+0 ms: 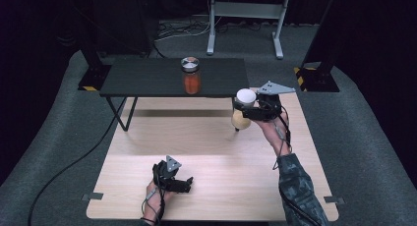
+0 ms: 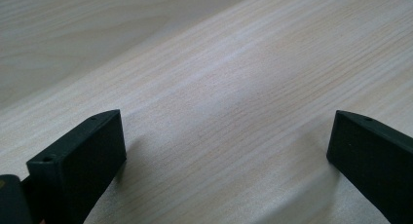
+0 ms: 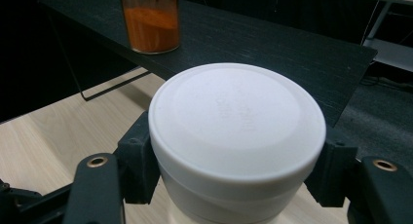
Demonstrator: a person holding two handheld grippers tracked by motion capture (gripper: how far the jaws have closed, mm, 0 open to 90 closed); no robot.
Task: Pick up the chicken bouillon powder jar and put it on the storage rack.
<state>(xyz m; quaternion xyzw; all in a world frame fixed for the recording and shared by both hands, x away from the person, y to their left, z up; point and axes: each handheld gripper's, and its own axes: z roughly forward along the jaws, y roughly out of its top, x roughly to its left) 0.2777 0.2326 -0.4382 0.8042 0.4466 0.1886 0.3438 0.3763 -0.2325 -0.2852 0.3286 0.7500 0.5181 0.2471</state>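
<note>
We are holding a white-lidded jar (image 1: pixel 243 108) in the right gripper (image 1: pixel 252 109), jaws clamped on its sides, right of centre, just before the black shelf (image 1: pixel 147 78). We are probably carrying it; next comes setting it beside the orange-filled jar (image 1: pixel 191 76). Our left gripper (image 1: pixel 173 183) is resting wide open and empty at lower centre.

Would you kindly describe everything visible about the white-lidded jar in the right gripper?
The white-lidded jar is round, with a smooth, matte, plastic-looking lid bearing faint embossing, and a pale beige body below it in the high view. It stands upright, clamped at both sides just under the lid by the right gripper, near the black shelf's front right corner.
</note>
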